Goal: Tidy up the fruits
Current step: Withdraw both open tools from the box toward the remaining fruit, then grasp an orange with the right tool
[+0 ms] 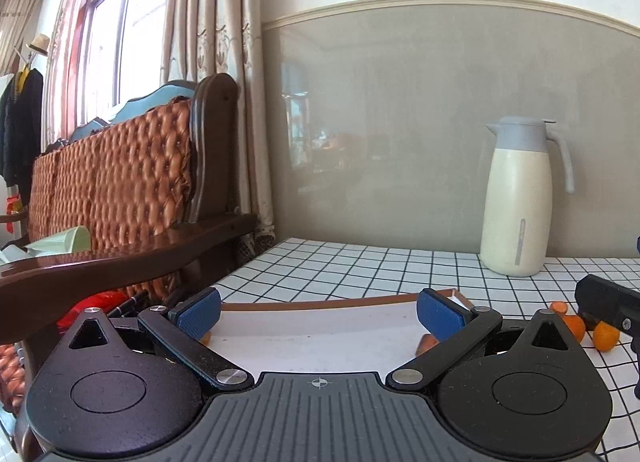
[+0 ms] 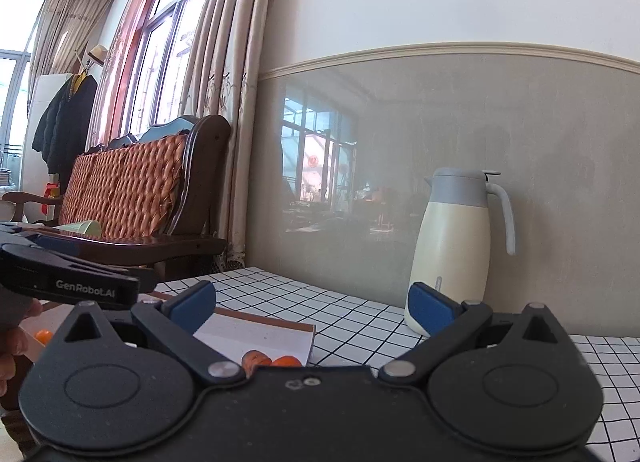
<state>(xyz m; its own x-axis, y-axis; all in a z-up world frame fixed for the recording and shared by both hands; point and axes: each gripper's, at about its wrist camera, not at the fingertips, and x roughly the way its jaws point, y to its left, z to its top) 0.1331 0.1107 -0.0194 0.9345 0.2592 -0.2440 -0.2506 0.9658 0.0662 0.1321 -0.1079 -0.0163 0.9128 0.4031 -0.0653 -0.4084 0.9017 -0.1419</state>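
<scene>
Left tool (image 1: 319, 314) spread wide above white brown-rimmed tray (image 1: 320, 336), gripping nothing. Right tool (image 2: 312, 308) likewise spread, empty. Small orange fruits (image 1: 592, 332) on checked desk (image 1: 360, 266) beside tray; more (image 2: 270, 360) inside.

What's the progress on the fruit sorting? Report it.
Partly done at best: a small orange fruit already lies in the shallow white brown-rimmed tray. Nothing is in hand; left tongs and right tongs are open and empty. Small orange fruits remain on the checkered tablecloth.
</scene>
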